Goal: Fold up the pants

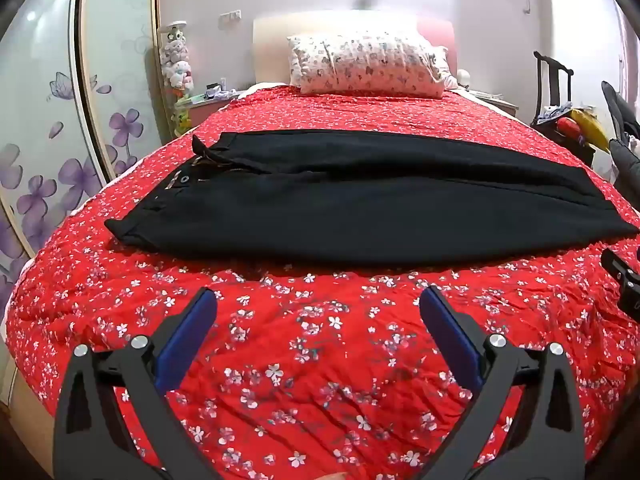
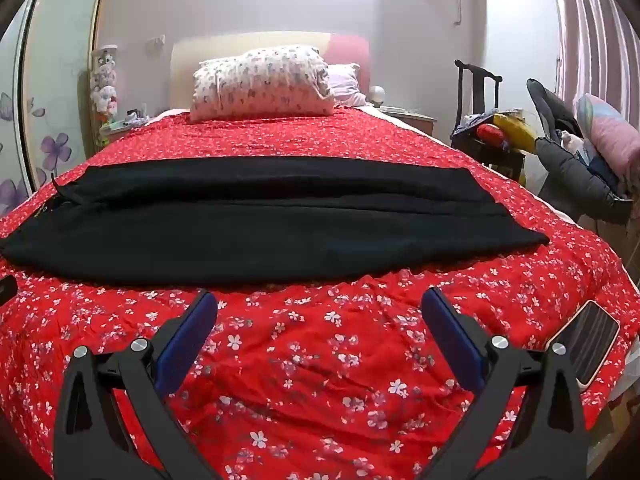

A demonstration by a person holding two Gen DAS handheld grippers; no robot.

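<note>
- Left gripper (image 1: 318,300) hangs above the red flowered bedspread (image 1: 320,360), its blue-padded jaws spread wide and holding nothing, pointed toward the waist end of the pants.
- Black pants (image 1: 360,208) lie flat across the bed, well ahead of both grippers, with the waistband (image 1: 168,196) at the left and the leg ends (image 2: 512,216) at the right. The two legs look already laid one over the other lengthwise, with a seam line running along the middle.
- Right gripper (image 2: 319,300) is likewise wide open and empty, low over the bedspread just short of the near edge of the pants, nearer the leg end.
- A phone (image 2: 584,344) lies on the bedspread at the right, near the bed's edge and apart from the pants. A flowered pillow (image 2: 264,80) sits at the head of the bed, well beyond the pants.
- By my reading, the lengthwise fold is done and the crosswise fold is not yet begun; neither gripper touches the cloth.
- The next move likely calls for each gripper to reach forward and pinch both layers at one end, near and far corners together, then carry that end over to the other, keeping the edges aligned so the layers do not slide apart.
</note>
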